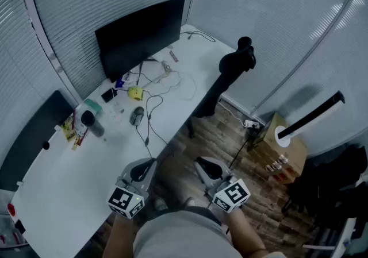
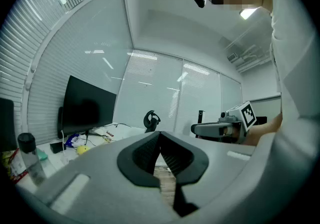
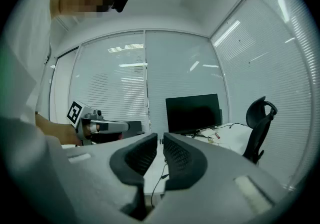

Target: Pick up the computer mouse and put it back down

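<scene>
Left gripper (image 2: 160, 133) shut — right gripper (image 3: 161, 136) ajar.

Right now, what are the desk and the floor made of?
The desk looks like smooth white laminate, maybe: flat, even colour, no grain. The floor looks like wood planks: brown strips with grain; real or printed, I can't tell.

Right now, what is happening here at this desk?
A person stands at the white desk with a gripper in each hand. Neither is holding anything: the left gripper is shut and the right gripper shows only a narrow gap between its jaws. The computer mouse lies untouched on the desk, farther off in front of the monitor.
</scene>
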